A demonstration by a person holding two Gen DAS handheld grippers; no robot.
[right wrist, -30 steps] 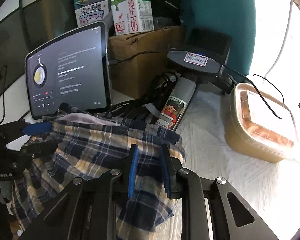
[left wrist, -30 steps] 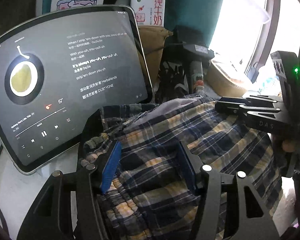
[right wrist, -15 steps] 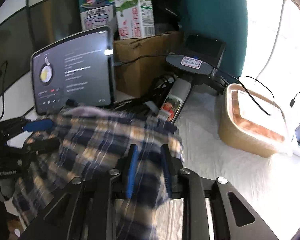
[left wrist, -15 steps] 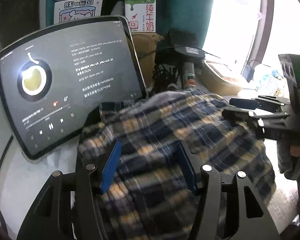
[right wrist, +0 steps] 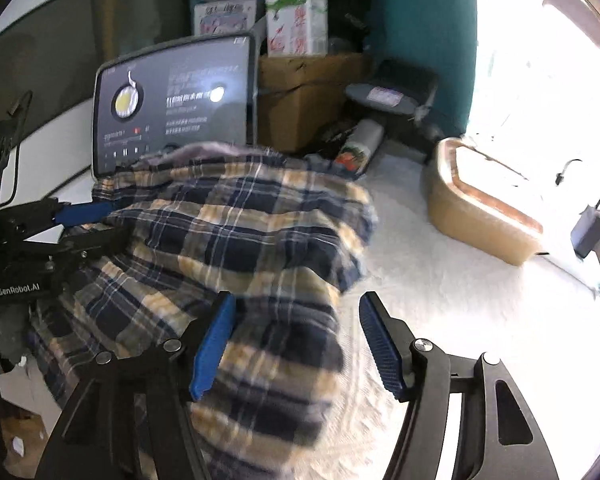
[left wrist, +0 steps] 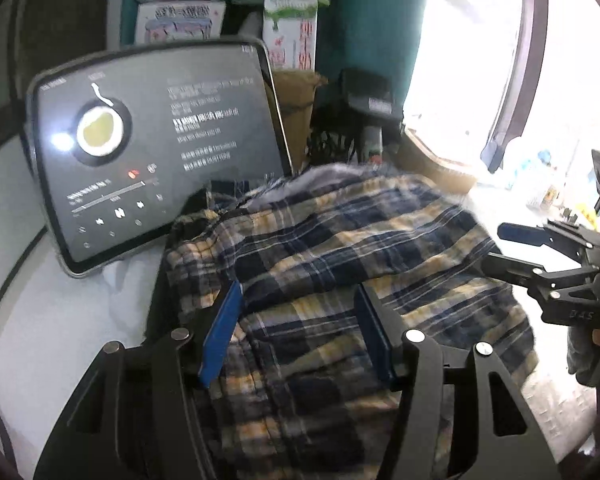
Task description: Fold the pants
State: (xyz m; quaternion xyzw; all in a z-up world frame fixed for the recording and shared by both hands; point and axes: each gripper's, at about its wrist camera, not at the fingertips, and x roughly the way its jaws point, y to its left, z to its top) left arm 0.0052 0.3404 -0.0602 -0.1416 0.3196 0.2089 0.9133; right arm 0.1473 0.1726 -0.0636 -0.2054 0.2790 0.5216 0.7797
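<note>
Pants (left wrist: 340,264) lie right ahead of and under the left gripper (left wrist: 296,332) in the left wrist view: soft, thin woven cloth in a navy, yellow and white check, rumpled, with one layer lapped over another. The fold's edge runs crosswise just past the blue pads. The jaws stand apart with cloth between them; I cannot tell whether the pads press on it or hang just above it. Off to this gripper's right, the right gripper (left wrist: 500,248) points in from the side, apart, its fingers at the cloth's right edge. Beyond the pants stands a tablet (left wrist: 156,152), glossy and propped upright, close behind the far hem.

In the right wrist view the pants (right wrist: 236,232) sit ahead and to the left of the right gripper (right wrist: 296,340), heaped on a white, ribbed bench (right wrist: 440,280) cover. Its jaws are opening; the left pad touches the cloth's near corner, the right pad hangs over bare cover, so nothing is clamped. The left gripper (right wrist: 88,224) reaches in at the heap's far left side. The heap's long axis runs toward and away from the grippers, so the next fold, I judge, would shorten it. A tan tub (right wrist: 484,208) with a clear lid stands well to the right.
</note>
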